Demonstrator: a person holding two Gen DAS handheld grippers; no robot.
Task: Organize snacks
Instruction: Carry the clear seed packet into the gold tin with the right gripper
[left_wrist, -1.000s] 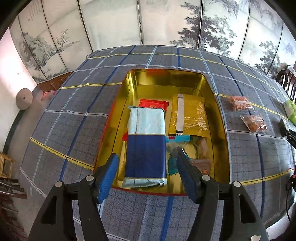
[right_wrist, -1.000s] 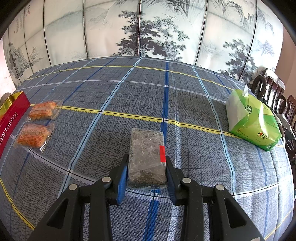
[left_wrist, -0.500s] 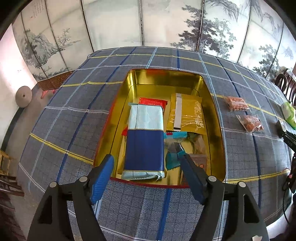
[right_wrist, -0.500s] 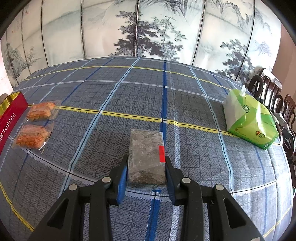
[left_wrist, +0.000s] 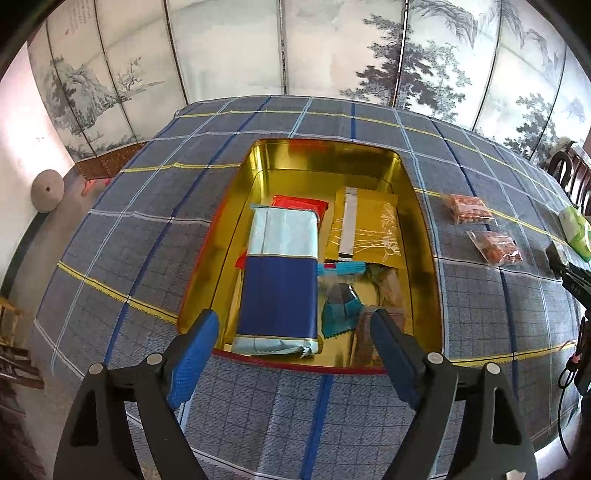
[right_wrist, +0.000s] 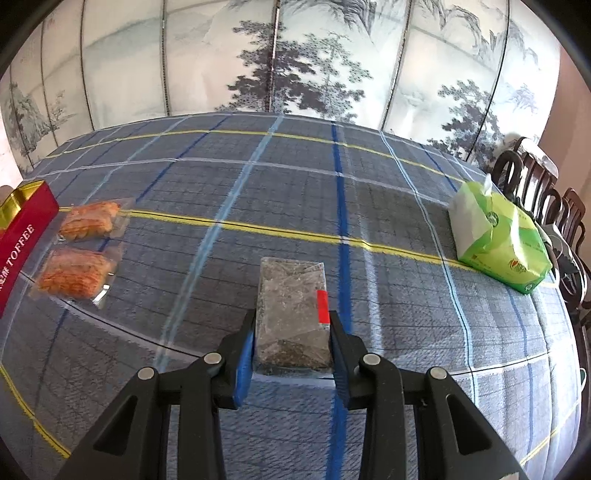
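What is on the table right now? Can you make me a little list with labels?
tin: gold inside, red outside, open on the checked tablecloth
in the tin: blue and pale packet, gold packet, red packet, smaller sweets
left tongs: over the tin's near edge, opening, nothing between them
right tongs: shut on a grey clear-wrapped bar
still out: two orange snack packs
also there: green tissue pack

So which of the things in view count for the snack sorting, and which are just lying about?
Part of the job:
- gold tin with the blue-and-white packet inside
- two orange snack packs on the cloth
- grey packet clamped in the right gripper
- left gripper, jaws opening, nothing between them

Lying about:
- green tissue pack
- chairs
- painted screen
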